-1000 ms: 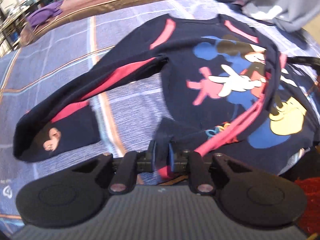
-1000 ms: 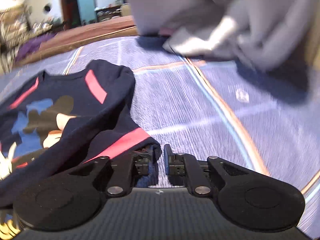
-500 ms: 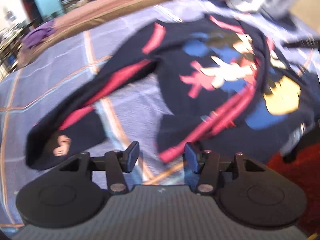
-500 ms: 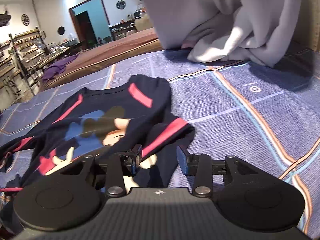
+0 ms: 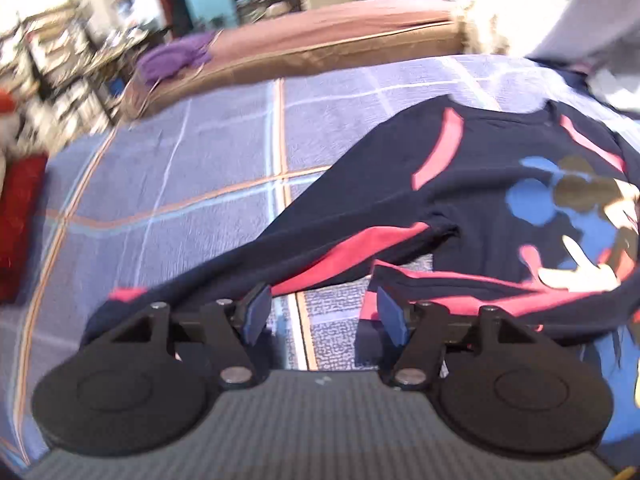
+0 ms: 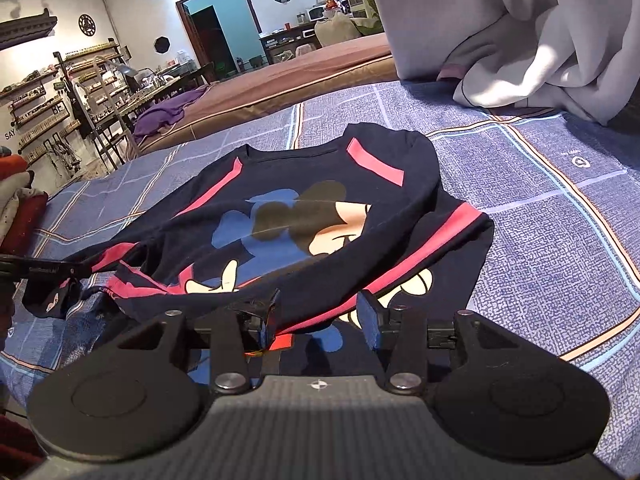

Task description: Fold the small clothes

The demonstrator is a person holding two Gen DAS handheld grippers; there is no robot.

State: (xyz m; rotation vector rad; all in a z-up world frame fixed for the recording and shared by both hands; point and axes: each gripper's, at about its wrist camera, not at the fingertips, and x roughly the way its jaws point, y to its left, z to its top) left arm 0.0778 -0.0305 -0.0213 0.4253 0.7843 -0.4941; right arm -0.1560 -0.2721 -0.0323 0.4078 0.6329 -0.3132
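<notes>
A small navy sweatshirt [image 6: 320, 216] with red stripes and a cartoon mouse print lies on the blue checked bedspread [image 6: 540, 208]. Its right sleeve is folded across the front, red stripe up. Its left sleeve [image 5: 320, 236] stretches out over the bedspread in the left wrist view. My left gripper [image 5: 320, 314] is open and empty, just above the bedspread between that sleeve and the hem corner [image 5: 384, 276]. My right gripper [image 6: 316, 314] is open and empty, just above the lower front of the shirt. The left gripper's tip also shows at the left edge of the right wrist view [image 6: 44, 270].
A pile of pale grey cloth [image 6: 500, 40] lies at the far right of the bed. A brown mattress [image 5: 320, 40] with a purple garment [image 5: 176, 56] lies beyond. Something red [image 5: 16, 220] sits at the left edge. Shelves and a doorway stand behind.
Both grippers have opened and let go of the shirt's hem and sleeve. Both have drawn back and risen a little. The left one has swung left towards the outstretched sleeve.
</notes>
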